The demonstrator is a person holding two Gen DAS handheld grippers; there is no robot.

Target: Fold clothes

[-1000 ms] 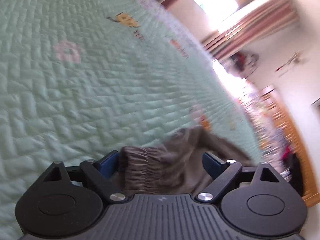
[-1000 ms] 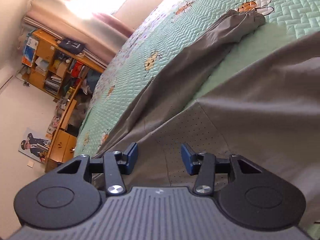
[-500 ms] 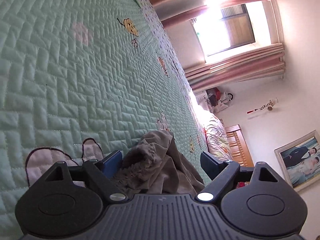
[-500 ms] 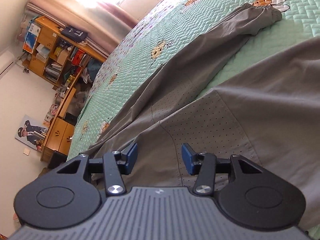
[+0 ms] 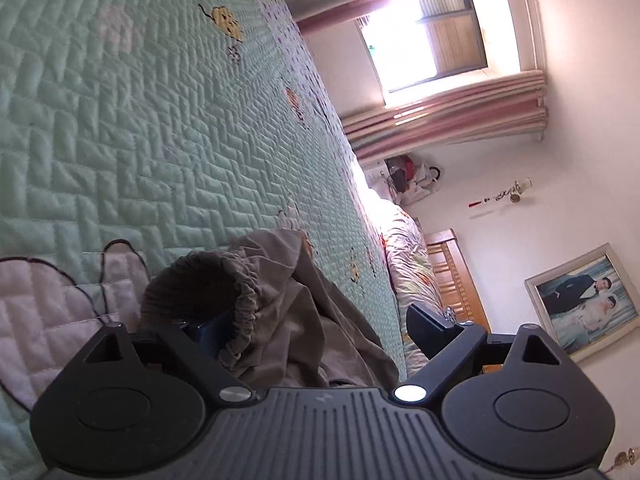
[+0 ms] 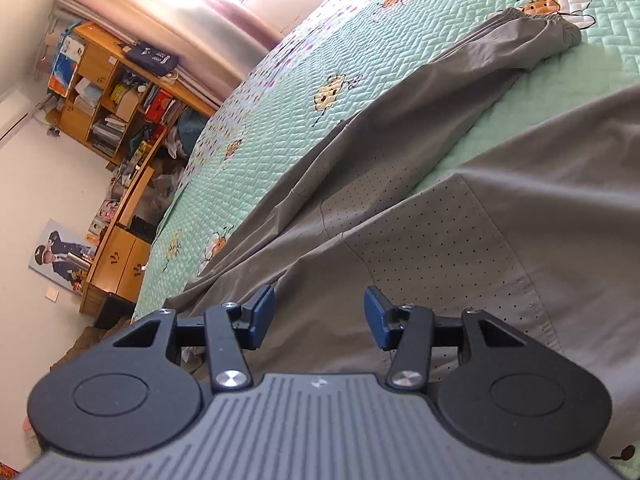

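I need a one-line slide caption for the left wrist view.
Left gripper, jaws opening, around the elastic cuff of grey trousers on a green quilt.

Trousers (image 6: pixel 460 216) lie spread on the quilt (image 6: pixel 288 120), which covers the bed; one leg runs away toward the far side, its cuff (image 6: pixel 560 34) resting beside a bee patch; the other leg lies nearer, to the right, w/ a strip of quilt between them; right gripper (image 6: pixel 319 316) sits over the near cloth; shelves (image 6: pixel 108 96) stand beyond the bed's left edge. In the left wrist view a bunched cuff (image 5: pixel 224 292) sits between the fingers of the left gripper (image 5: pixel 320 328), jaws opening; headboard (image 5: pixel 452 272) further off to the right.
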